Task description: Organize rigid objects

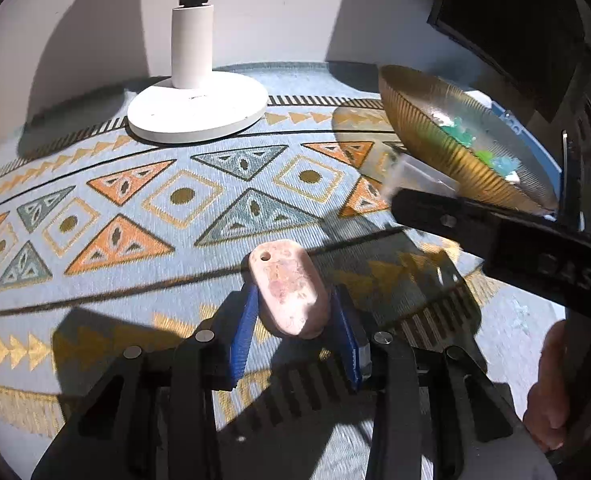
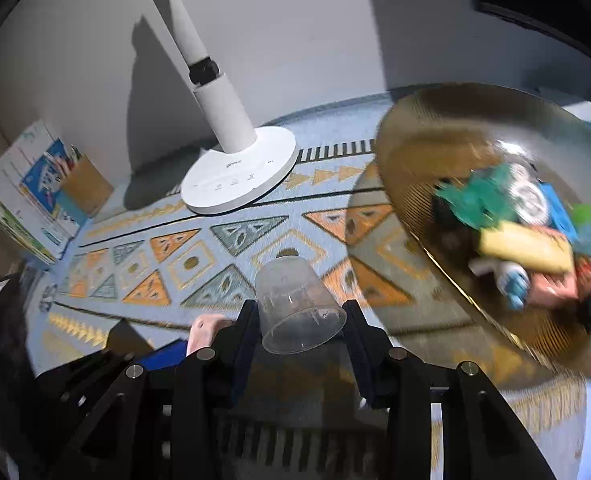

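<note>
My left gripper [image 1: 293,316] is shut on a pink marbled stone-like tag [image 1: 289,288] with a hole near its far end, held above the patterned mat. My right gripper [image 2: 301,320] is shut on a clear plastic cup [image 2: 295,304], held on its side with its mouth toward the camera. A gold ribbed bowl [image 2: 399,152] stands to the right, with several small toys [image 2: 519,232] in it. The bowl [image 1: 419,120] also shows in the left wrist view, behind the right gripper's black body [image 1: 495,236]. The pink tag's tip [image 2: 207,326] shows left of the cup.
A white lamp base [image 1: 197,110] with its pole stands at the back of the mat [image 1: 135,208]. A stack of booklets [image 2: 31,196] and a brown pencil holder [image 2: 85,188] stand at the far left. A dark monitor [image 1: 511,12] is at the back right.
</note>
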`<state>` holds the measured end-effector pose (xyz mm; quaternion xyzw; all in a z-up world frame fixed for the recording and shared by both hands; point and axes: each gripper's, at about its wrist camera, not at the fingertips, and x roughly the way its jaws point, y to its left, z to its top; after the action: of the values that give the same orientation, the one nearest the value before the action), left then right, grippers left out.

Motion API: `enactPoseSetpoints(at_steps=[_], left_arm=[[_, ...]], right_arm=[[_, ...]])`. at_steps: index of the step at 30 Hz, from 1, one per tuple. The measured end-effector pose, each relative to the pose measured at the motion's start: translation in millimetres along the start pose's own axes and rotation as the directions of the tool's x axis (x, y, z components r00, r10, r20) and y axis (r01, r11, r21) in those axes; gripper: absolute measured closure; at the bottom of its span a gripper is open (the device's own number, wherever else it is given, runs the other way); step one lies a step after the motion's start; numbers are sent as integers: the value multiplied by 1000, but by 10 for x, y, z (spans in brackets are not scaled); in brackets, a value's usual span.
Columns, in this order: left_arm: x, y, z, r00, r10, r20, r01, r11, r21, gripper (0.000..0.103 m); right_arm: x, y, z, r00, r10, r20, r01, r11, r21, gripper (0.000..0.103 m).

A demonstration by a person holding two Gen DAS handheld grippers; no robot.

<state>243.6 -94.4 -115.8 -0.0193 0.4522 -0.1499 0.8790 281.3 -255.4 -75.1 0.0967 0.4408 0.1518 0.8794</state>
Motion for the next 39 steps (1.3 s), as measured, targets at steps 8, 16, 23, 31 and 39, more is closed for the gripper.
enactPoseSetpoints(at_steps=[8,16,23,31,39], left_arm=[[-347,14,-184,998,-29,48,30,999,-20,69],[-644,43,-347,996,-38,84,41,998,-37,69],[-1028,-83,-251,984,-49,173,52,999,-11,72],[-1422,-417,207,951,-121,285,103,992,78,78],[-1474,2,379,957,-136,256,128,991,45,44]], right_arm=[[-405,-14,-305,999,19,38,-21,998,52,61],[-679,4,-517,998,21,59,-26,995,92,61],[-1116,-37,-518,989,-32,144,15,993,118,61],[-1845,-265,-237,935,-178,306,134,978,159,61],[-1994,-618,-163,922,-229,313,165,962,219,61]])
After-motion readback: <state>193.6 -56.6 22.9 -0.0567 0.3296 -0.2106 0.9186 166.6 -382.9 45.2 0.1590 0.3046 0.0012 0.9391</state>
